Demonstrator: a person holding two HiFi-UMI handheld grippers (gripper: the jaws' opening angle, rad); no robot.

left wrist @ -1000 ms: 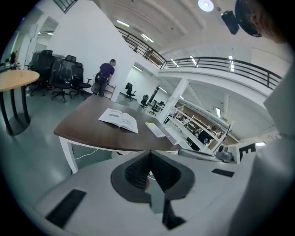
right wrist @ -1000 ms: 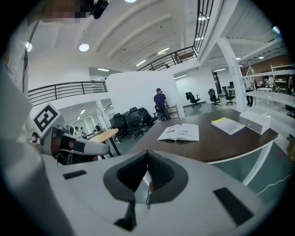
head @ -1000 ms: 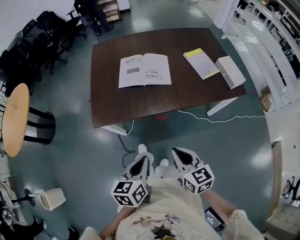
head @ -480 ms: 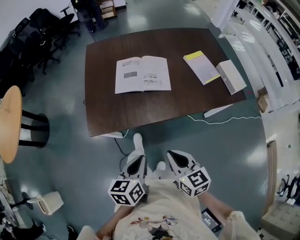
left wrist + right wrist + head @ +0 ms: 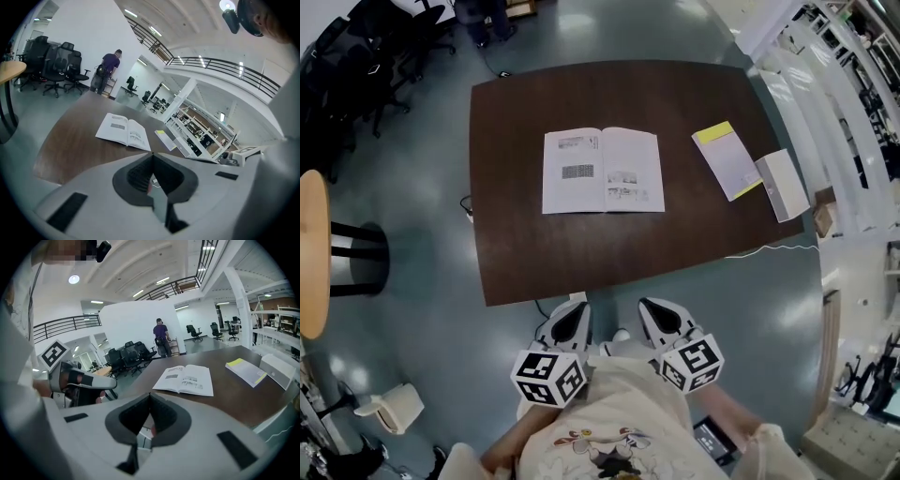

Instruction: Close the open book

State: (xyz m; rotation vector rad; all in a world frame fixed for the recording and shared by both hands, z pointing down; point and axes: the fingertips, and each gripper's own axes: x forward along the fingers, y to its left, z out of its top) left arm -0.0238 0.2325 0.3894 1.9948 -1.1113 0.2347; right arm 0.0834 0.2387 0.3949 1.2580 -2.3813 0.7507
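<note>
An open book point(image 5: 602, 172) lies flat with white printed pages on the dark brown table point(image 5: 516, 253), left of its middle. It also shows in the left gripper view as the open book point(image 5: 123, 131) and in the right gripper view as the open book point(image 5: 186, 379). My left gripper point(image 5: 569, 317) and right gripper point(image 5: 657, 314) hang close to my body, just off the table's near edge and well short of the book. Both are shut with nothing between the jaws. The left gripper point(image 5: 151, 155) and right gripper point(image 5: 150, 395) show their tips pressed together.
A yellow-edged booklet point(image 5: 728, 160) and a white box point(image 5: 783, 184) lie at the table's right end. A round wooden table point(image 5: 311, 253) stands at the left, black office chairs point(image 5: 356, 66) at the far left. A white cable point(image 5: 769, 251) trails on the floor. A person point(image 5: 161, 337) stands beyond the table.
The table and book have come nearer and lower in the head view as I moved toward them. Both grippers now sit at the table's near edge, still shut.
</note>
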